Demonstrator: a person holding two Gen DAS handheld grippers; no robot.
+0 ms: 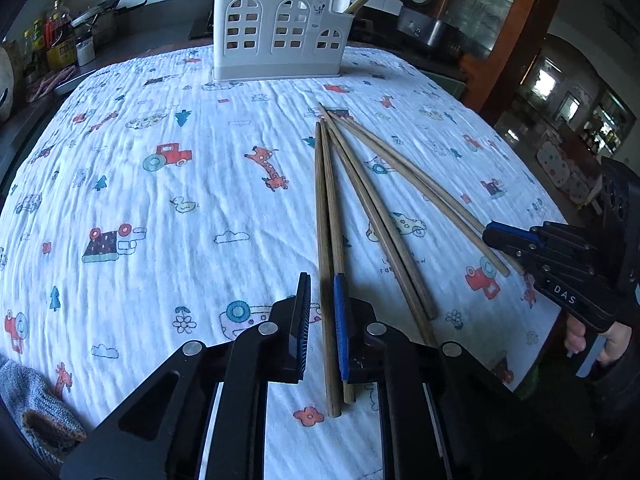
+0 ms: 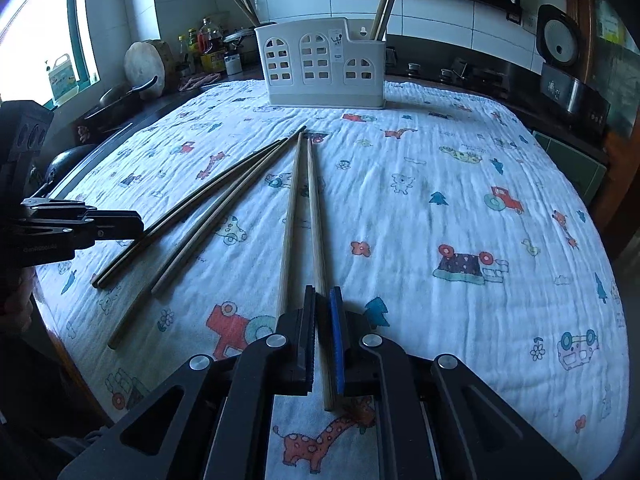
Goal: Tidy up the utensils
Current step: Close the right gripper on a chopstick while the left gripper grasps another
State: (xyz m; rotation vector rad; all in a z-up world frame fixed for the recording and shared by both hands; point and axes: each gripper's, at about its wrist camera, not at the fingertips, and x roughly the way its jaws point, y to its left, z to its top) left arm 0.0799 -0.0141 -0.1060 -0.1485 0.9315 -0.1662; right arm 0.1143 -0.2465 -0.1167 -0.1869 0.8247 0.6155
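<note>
- Wooden chopsticks lie fanned on a cartoon-print cloth (image 1: 160, 208) that covers the worktop, tips converging toward a white plastic utensil caddy (image 1: 276, 32) at the far edge; a few chopsticks already stand in the caddy.
- The left tool (image 1: 322, 320) stands partly open, low over the dark pair of chopsticks (image 1: 328, 240). One stick lies in the gap between its pads; the second sits just beside or under the blue pad, and which of the two cannot be told.
- The right tool (image 2: 323, 334) is narrowed around the butt end of one pale chopstick (image 2: 316, 232). Its pads look nearly touching the wood, though firm contact cannot be confirmed; the partner stick (image 2: 289, 220) lies just outside the left pad.
- A middle pair (image 2: 208, 224) rests untouched between the two tools.
- Risk: each tool seems likely to take one stick and nudge its neighbour, rolling it over the wrinkled cloth.
- Risk: a grip this near the butt end leaves a long lever, so the tip may sag or swing and miss the caddy's slot.
- Risk: pads pressed low could pinch and drag the cloth, shifting the caddy.
</note>
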